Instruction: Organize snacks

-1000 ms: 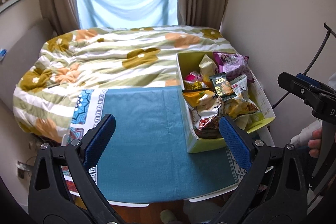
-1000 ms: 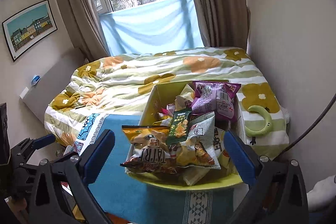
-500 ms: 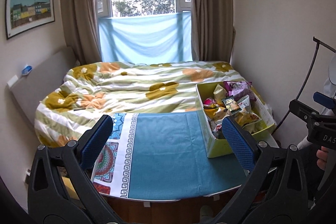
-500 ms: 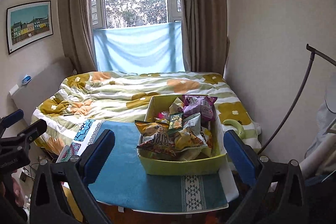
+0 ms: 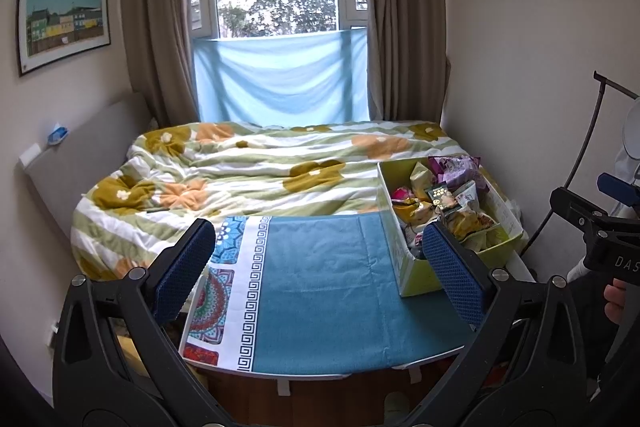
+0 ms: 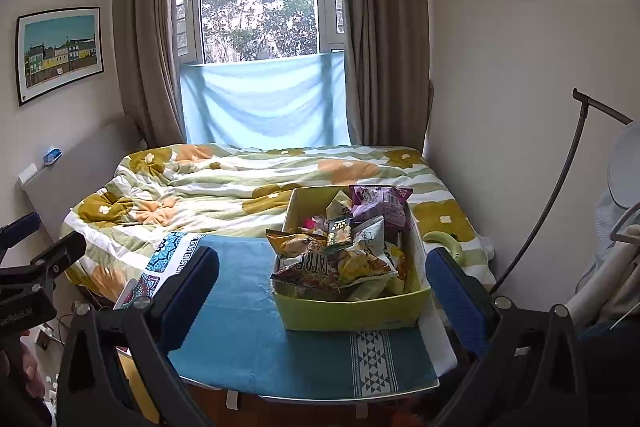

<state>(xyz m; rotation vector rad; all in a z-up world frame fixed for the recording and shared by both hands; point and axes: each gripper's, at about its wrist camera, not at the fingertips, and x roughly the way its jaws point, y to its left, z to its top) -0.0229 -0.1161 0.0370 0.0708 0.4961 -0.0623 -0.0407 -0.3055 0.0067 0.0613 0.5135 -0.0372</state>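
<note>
A yellow-green box (image 6: 352, 313) full of snack bags (image 6: 340, 247) stands on the right part of a small table with a teal cloth (image 6: 248, 323). It also shows in the left wrist view (image 5: 416, 277), with the bags (image 5: 444, 195) piled in it. A purple bag (image 6: 380, 203) lies at the back of the pile. My left gripper (image 5: 320, 275) is open and empty, held back from the table's near edge. My right gripper (image 6: 324, 291) is open and empty, in front of the box and apart from it.
A bed with a flowered quilt (image 5: 256, 171) lies right behind the table. A wall is close on the right, with a curved lamp stand (image 6: 560, 183). The table's near edge (image 5: 320, 373) faces me. A green curved object (image 6: 444, 241) lies on the bed beside the box.
Both grippers have pulled back and up from the table, so the box and cloth look smaller and more of the room shows. Both stayed open and empty.
</note>
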